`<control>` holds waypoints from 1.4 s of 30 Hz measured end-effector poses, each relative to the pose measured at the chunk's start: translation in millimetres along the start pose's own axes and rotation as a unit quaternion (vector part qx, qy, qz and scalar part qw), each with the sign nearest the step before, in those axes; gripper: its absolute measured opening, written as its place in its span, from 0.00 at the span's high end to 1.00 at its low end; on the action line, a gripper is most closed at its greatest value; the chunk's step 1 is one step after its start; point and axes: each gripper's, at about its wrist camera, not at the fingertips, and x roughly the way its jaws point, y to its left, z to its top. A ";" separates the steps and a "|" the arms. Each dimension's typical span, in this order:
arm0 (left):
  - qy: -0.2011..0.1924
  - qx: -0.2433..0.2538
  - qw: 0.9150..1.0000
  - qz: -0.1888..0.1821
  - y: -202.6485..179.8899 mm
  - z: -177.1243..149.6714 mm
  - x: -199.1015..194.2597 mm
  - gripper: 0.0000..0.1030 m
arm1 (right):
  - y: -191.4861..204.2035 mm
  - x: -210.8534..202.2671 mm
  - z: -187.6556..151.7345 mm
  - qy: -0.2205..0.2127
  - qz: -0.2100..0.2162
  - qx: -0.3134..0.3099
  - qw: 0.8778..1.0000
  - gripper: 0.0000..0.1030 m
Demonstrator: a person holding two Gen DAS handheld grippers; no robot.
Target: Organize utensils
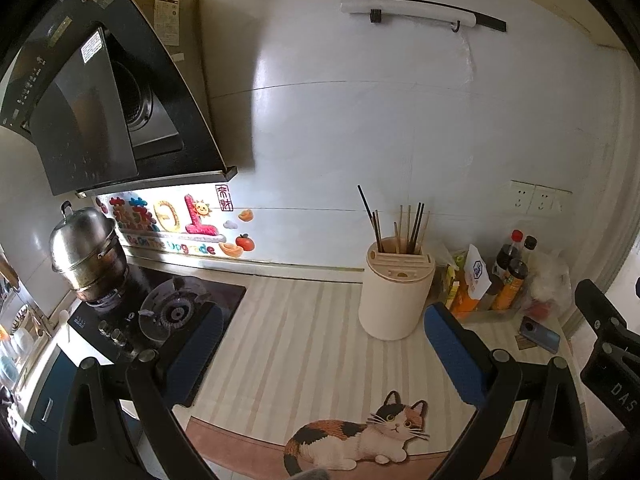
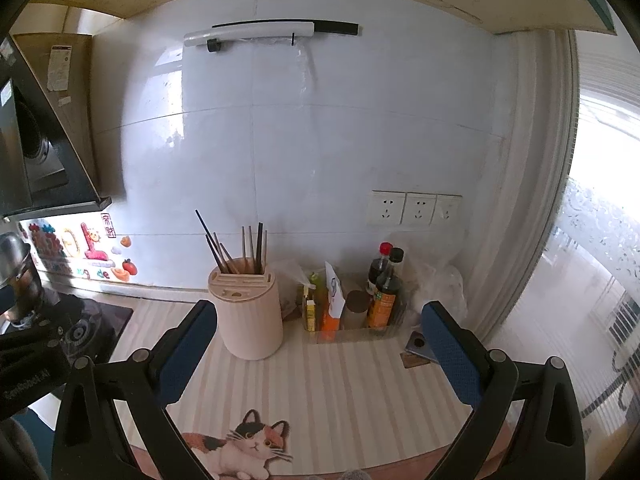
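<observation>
Chopsticks (image 2: 236,248) stand bunched in the cream holder (image 2: 250,316), far side of the striped counter mat (image 2: 340,392), just left of the tray of bottles (image 2: 384,292). Some lean left, most are near upright; dark and pale ones are mixed. No loose utensil shows anywhere on the mat in either view.

Step in hand: cannot be settled. The scene fits a stage with everything already gathered into the holder, and equally one in which the chopsticks are due to be sorted or taken out. No next move can be judged from this.

Left gripper (image 1: 324,352): jaws spread wide, nothing between the blue pads, touching nothing, hovering over the near mat with the holder ahead and slightly right.

Right gripper (image 2: 320,352): also wide apart and empty, clear of the counter, the holder just beyond its left finger. A phone (image 2: 420,346) lies near its right finger.
</observation>
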 end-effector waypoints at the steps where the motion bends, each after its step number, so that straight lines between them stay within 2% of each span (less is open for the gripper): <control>1: 0.000 0.000 1.000 0.000 -0.3 0.4 0.3 0.00 | 0.7 0.4 0.2 -0.001 0.000 -0.001 1.000 0.00; 42: 0.014 -0.001 1.000 -0.004 3.2 -6.7 8.4 0.00 | 18.5 6.8 -4.3 0.017 0.011 -0.011 1.000 0.00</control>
